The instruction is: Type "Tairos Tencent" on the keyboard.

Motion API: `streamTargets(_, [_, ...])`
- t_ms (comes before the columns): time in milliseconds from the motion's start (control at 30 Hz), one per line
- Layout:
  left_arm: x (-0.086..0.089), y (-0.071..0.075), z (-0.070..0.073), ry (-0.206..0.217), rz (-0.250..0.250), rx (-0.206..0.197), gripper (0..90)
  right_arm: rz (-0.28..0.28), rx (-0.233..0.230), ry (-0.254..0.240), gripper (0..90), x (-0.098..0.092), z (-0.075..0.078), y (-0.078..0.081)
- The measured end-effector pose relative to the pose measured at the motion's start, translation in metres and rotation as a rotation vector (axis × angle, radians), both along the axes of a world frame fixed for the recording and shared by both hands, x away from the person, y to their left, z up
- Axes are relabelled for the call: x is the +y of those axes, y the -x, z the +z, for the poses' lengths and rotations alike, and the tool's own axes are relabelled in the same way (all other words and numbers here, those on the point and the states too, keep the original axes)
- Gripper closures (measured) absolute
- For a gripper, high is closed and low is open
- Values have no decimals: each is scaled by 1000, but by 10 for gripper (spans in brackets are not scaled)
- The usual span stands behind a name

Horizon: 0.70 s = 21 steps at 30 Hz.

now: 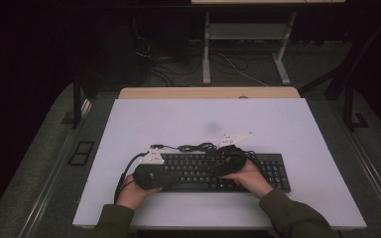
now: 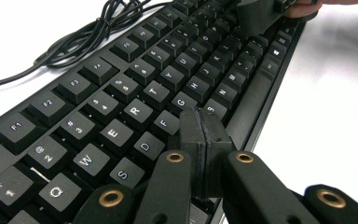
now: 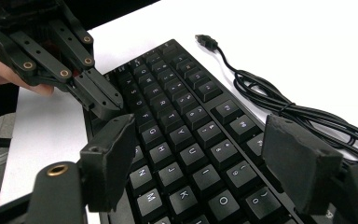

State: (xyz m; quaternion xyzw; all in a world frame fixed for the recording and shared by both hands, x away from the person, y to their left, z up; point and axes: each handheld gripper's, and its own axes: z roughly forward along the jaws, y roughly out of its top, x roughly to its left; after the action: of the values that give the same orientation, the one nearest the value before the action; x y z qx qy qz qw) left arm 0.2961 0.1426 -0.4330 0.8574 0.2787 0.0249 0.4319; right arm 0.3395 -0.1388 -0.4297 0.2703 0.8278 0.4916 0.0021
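With the black keyboard (image 1: 218, 171) lying at near-centre of the white worktop (image 1: 178, 124), key-pressing is judged underway: left tool (image 2: 200, 135) is clamped shut on nothing, tip approx. over F/G, right tool (image 3: 205, 163) is held wide open and empty above the letter keys, so next a precise downward tap is prob. needed.

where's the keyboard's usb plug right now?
The USB plug lies loose on the white table just past the keyboard's far edge, toward its left end; its bundled cable runs right from it, behind the keys.
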Motion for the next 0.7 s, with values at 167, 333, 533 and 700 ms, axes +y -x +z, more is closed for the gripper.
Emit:
streamTargets(167, [-1,-1,-2,-9,-4,0,879,0,-2,1,250,0,0,0])
streamTargets(333, [-2,-1,-3,-16,-2,4,879,-5,-1,0,250,0,-1,0])
streamTargets(533, [-2,-1,-4,-15,1,3,879,-4,2,-1,250,-1,-1,-1])
streamTargets(700, [-3,-1,-5,-29,-2,2,880,-2,2,-1,250,0,-1,0])
